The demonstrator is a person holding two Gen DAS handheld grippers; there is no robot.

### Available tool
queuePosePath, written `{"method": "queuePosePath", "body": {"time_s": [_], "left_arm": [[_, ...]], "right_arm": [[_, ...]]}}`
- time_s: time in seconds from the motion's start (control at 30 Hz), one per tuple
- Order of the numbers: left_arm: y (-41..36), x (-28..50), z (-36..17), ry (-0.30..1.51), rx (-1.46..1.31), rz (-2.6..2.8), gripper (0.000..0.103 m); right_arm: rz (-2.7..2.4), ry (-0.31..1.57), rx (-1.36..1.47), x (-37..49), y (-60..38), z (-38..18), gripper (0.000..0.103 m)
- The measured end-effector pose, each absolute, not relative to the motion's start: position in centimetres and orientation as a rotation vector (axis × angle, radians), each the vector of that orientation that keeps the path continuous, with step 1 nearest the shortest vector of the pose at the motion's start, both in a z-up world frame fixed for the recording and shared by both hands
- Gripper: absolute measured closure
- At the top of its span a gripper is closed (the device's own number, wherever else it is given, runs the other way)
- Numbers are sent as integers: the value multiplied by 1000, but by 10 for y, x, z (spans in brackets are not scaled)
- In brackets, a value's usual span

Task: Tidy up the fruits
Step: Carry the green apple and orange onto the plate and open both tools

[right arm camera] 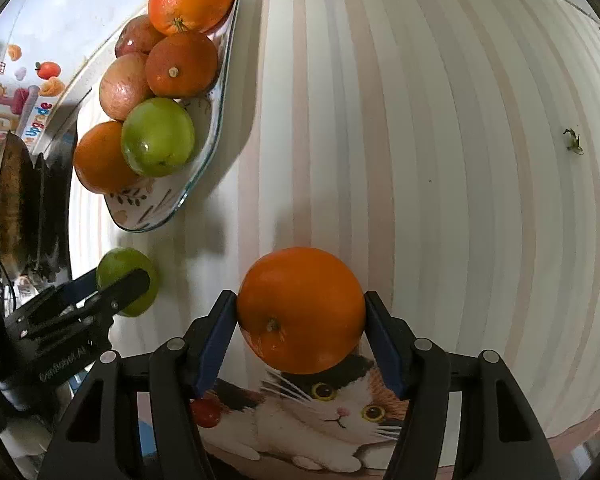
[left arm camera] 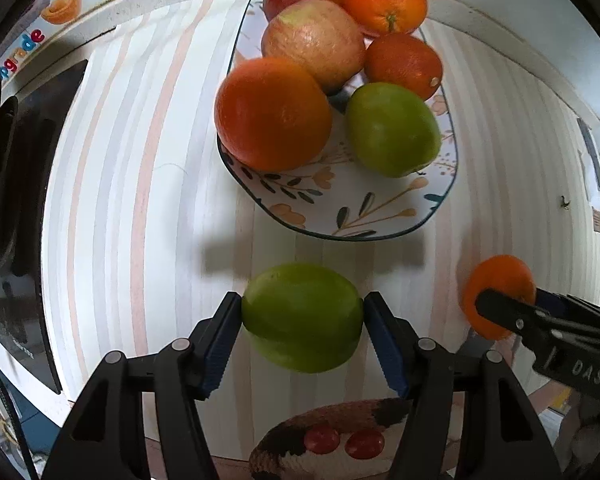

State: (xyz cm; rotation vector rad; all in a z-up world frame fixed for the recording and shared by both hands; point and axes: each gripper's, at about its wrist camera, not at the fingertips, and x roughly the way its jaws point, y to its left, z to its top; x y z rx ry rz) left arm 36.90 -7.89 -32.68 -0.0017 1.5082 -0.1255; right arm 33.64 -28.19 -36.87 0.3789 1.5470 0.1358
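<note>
My left gripper (left arm camera: 302, 316) is shut on a green apple (left arm camera: 302, 318) and holds it above the striped cloth, just short of the floral plate (left arm camera: 352, 216). The plate holds several fruits: oranges (left arm camera: 274, 114), red apples (left arm camera: 314, 42) and a green apple (left arm camera: 392, 128). My right gripper (right arm camera: 300, 312) is shut on an orange (right arm camera: 300, 310) above the cat-print mat (right arm camera: 332, 416). The right gripper with its orange (left arm camera: 500, 288) shows at right in the left wrist view. The left gripper with its apple (right arm camera: 124, 276) shows at left in the right wrist view, near the plate (right arm camera: 168, 200).
Striped tablecloth (right arm camera: 440, 160) covers the table. Small red tomatoes (left arm camera: 342, 442) lie on the cat mat near me. A dark pan or appliance (right arm camera: 16, 208) stands at the left edge. A small leaf scrap (right arm camera: 574, 142) lies at the right.
</note>
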Motion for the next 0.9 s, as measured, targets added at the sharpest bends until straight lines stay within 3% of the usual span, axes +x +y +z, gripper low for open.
{"method": "queuePosePath", "body": {"time_s": [0.5,0.73,0.9], "left_arm": [[-55,392,-237,1381,-113,-228,43],[-56,460,-201,1305,-133,-263,43],[-56,525,-208,1309,-126,-250,43]], "right_arm": [[208,1389,490,394,-277,-296,37],[226,1306,546,454,-271,-273,37],[214,1294,543,489,-255,-282,37]]}}
